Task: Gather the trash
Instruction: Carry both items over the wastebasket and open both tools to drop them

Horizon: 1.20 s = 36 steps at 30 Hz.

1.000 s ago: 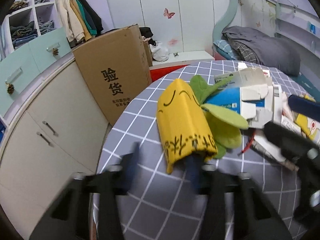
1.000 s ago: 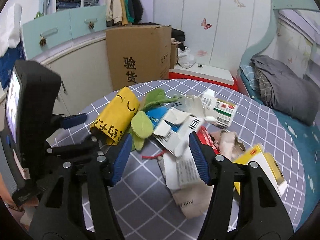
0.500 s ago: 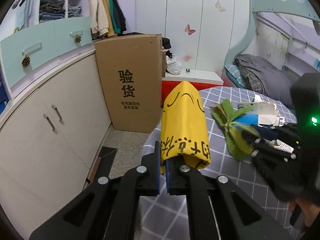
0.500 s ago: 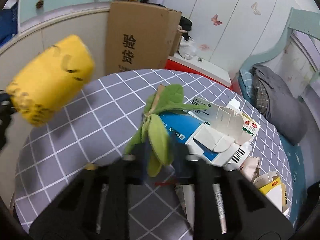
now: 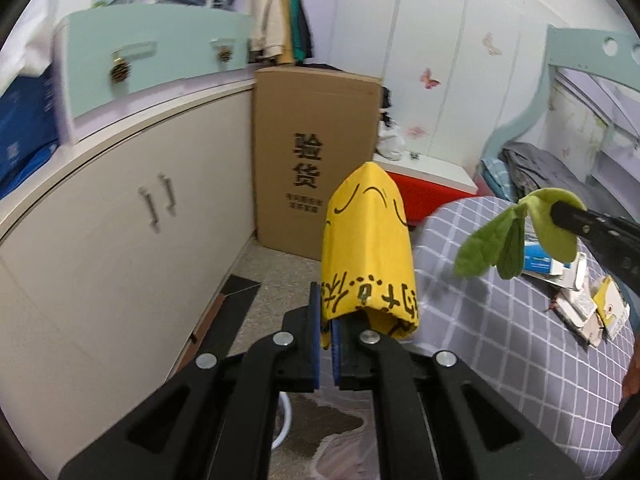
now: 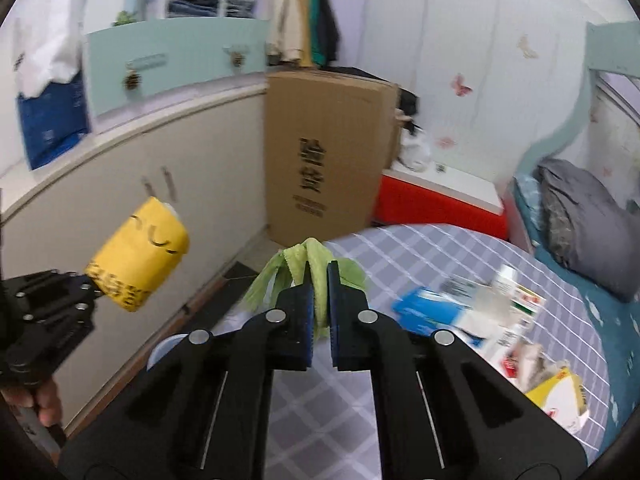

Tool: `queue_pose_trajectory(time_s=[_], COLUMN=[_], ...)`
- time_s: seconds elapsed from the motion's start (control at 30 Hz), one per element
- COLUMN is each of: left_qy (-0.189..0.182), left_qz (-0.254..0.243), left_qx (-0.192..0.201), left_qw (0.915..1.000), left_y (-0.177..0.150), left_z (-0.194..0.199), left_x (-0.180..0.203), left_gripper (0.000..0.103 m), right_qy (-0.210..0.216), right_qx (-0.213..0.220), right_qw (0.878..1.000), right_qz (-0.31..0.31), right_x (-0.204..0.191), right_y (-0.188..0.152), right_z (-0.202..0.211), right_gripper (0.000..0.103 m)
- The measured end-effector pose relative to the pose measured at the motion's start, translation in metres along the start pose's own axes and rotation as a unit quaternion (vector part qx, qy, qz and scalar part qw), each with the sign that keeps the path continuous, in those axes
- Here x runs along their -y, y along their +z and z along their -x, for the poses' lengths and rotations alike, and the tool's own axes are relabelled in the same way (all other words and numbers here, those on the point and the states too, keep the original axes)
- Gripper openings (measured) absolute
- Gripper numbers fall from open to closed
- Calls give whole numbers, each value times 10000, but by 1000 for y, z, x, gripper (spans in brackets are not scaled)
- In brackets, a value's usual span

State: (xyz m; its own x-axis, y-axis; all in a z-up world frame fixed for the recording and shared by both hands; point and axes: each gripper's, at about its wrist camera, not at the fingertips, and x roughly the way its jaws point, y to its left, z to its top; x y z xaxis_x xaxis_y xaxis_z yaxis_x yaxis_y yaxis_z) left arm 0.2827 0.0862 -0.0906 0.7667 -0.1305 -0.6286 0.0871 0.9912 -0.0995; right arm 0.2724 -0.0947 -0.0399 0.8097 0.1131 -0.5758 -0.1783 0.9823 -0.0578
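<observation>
You held two grippers and each had one piece of trash. Your left gripper [image 5: 327,322] was clamped on one yellow wrapper [image 5: 368,248], its lower edge pinched between the pads and the rest standing up ahead of the jaws, over the floor beside the table [image 5: 500,320]. Your right gripper [image 6: 319,300] was clamped on one bunch of green leaves [image 6: 308,268], with the leaf ends spilling out ahead and to the left of the jaws. In the left view the leaves [image 5: 516,236] hung well to the right of the jaws, above the table edge.

Ahead and to the right of the right jaws, the remaining litter lay on the checked cloth: one blue carton [image 6: 436,312], one white box [image 6: 516,296] with a red and green label, one yellow packet [image 6: 560,400], and some crumpled paper too blurred to count. One cardboard box [image 5: 316,152] stood on the floor ahead of both jaws, against the cabinet [image 5: 120,216].

A second earlier the wrapper and the leaves had both lain on the table among the litter, your left jaws were just closing on the wrapper, and your right jaws stood wide apart. Since then both items had come up off the cloth, and the wrapper had swung left, clear of the table.
</observation>
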Motion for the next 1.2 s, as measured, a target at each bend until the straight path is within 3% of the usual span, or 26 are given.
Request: queue_pose_trajectory(time_s=[0.2, 0.43, 0.73, 0.93, 1.0, 1.07, 1.1, 1.2], left_qy=[321, 756, 1157, 1331, 1348, 1350, 1348, 1316], left_qz=[285, 600, 928, 1088, 1099, 1079, 1079, 1074], left_qx=[-98, -364, -927, -1320, -1422, -1510, -1542, -1612], left_qw=[9990, 9947, 9846, 9762, 9744, 9733, 9729, 9722], left_y=[-13, -42, -82, -107, -114, -121, -123, -126], left_z=[8, 3, -30, -55, -61, -66, -68, -74], left_x=[-56, -119, -173, -197, -201, -202, -202, -201], left_gripper=[4, 4, 4, 4, 4, 4, 4, 4], right_qy=[618, 1119, 1521, 1530, 1509, 1480, 1449, 1439], right_qx=[-102, -545, -1202, -1531, -1671, -1700, -1674, -1677], right_qw=[9975, 9900, 9782, 9735, 9717, 9718, 9727, 9728], right_qz=[314, 664, 741, 735, 707, 685, 693, 698], right_x=[-69, -145, -208, -235, -238, -238, -237, -235], right_y=[4, -9, -44, -68, -76, -80, -81, -83], right_z=[-9, -40, -98, -139, -151, -156, -156, -157], right_gripper=[6, 6, 6, 9, 15, 43, 48, 49])
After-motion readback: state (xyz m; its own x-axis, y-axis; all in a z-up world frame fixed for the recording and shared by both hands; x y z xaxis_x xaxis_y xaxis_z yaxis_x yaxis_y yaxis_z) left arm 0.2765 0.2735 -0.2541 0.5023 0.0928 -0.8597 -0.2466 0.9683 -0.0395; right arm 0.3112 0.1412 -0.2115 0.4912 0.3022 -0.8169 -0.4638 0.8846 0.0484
